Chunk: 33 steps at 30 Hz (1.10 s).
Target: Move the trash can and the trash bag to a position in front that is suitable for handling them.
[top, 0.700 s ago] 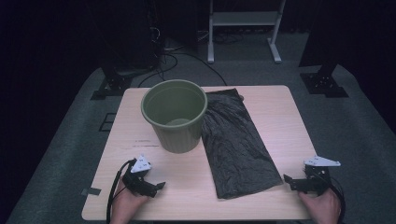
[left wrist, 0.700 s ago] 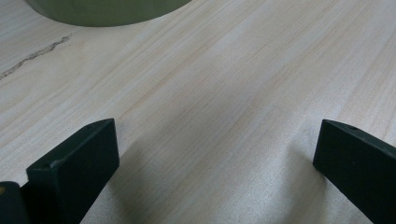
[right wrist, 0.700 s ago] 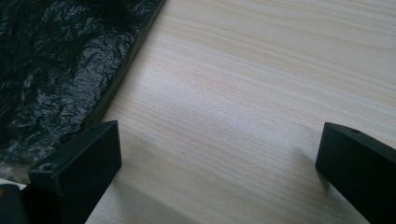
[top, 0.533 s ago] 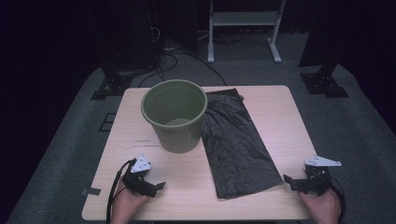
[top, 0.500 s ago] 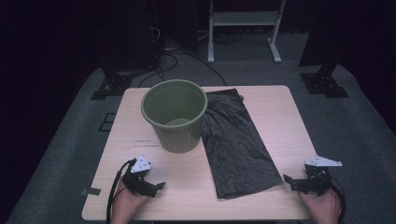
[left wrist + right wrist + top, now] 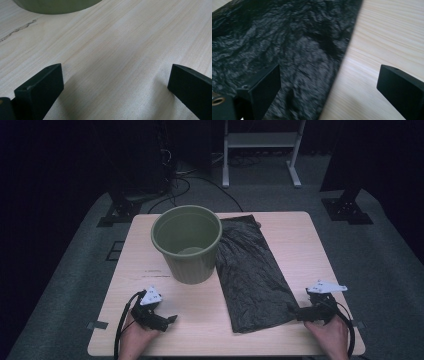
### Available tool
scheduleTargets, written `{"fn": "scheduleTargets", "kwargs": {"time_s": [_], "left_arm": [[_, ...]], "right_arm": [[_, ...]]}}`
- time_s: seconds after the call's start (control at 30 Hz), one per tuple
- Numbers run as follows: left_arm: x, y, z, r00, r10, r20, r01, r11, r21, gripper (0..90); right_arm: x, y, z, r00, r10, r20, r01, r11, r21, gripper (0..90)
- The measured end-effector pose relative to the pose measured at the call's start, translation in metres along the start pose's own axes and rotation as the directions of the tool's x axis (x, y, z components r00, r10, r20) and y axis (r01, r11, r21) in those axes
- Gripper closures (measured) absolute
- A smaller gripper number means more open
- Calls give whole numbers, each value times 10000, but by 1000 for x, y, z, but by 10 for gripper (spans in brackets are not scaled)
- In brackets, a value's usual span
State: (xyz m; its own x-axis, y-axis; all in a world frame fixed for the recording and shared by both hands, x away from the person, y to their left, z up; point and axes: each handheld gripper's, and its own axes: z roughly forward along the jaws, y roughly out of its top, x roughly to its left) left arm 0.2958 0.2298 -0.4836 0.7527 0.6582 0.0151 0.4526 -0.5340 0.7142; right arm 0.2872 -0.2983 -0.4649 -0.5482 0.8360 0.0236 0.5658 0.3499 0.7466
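A green plastic bin (image 6: 187, 242) stands upright and empty on the wooden table (image 6: 295, 232), left of centre. Beside it on the right lies a flat, crinkled black bag (image 6: 252, 275). My left gripper (image 6: 169, 319) rests near the front left of the table, open, with bare wood between its jaws (image 6: 115, 82); the bin's base (image 6: 55, 5) shows at the top of the left gripper view. My right gripper (image 6: 294, 311) sits at the front right, open, its jaws astride the bag's right edge (image 6: 287, 50) just above the table.
The table's front edge (image 6: 225, 354) is close under both hands. Grey carpet surrounds the table, with black stand bases (image 6: 345, 210) at the back right and back left (image 6: 117, 212), cables, and a white frame (image 6: 260, 150) behind.
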Motion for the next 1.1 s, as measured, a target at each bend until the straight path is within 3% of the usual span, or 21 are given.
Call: {"fn": "scheduleTargets", "kwargs": {"time_s": [0.23, 0.43, 0.57, 0.9, 0.93, 1.1], "left_arm": [[0, 0, 0, 10000, -7, -2, 7, 10000, -2, 0], [0, 0, 0, 10000, -11, -3, 11, 10000, -5, 0], [0, 0, 0, 10000, -13, -11, 13, 10000, 0, 0], [-1, 0, 0, 10000, -29, -29, 29, 10000, 1, 0], [-1, 0, 0, 10000, -30, -32, 30, 10000, 6, 0], [-1, 0, 0, 10000, -39, -34, 39, 10000, 17, 0]], "right_arm": [[15, 11, 12, 9976, -474, -505, 480, 9988, 116, 58], [25, 18, 26, 9943, -599, -881, 623, 9977, 248, 77], [30, 19, 38, 9897, -874, -1136, 943, 9939, 564, 118], [29, 18, 45, 9903, -864, -1090, 947, 9928, 736, 144], [30, 17, 44, 9904, -1023, -934, 1091, 9915, 707, 172], [29, 16, 42, 9914, -961, -887, 1017, 9930, 599, 259]]}}
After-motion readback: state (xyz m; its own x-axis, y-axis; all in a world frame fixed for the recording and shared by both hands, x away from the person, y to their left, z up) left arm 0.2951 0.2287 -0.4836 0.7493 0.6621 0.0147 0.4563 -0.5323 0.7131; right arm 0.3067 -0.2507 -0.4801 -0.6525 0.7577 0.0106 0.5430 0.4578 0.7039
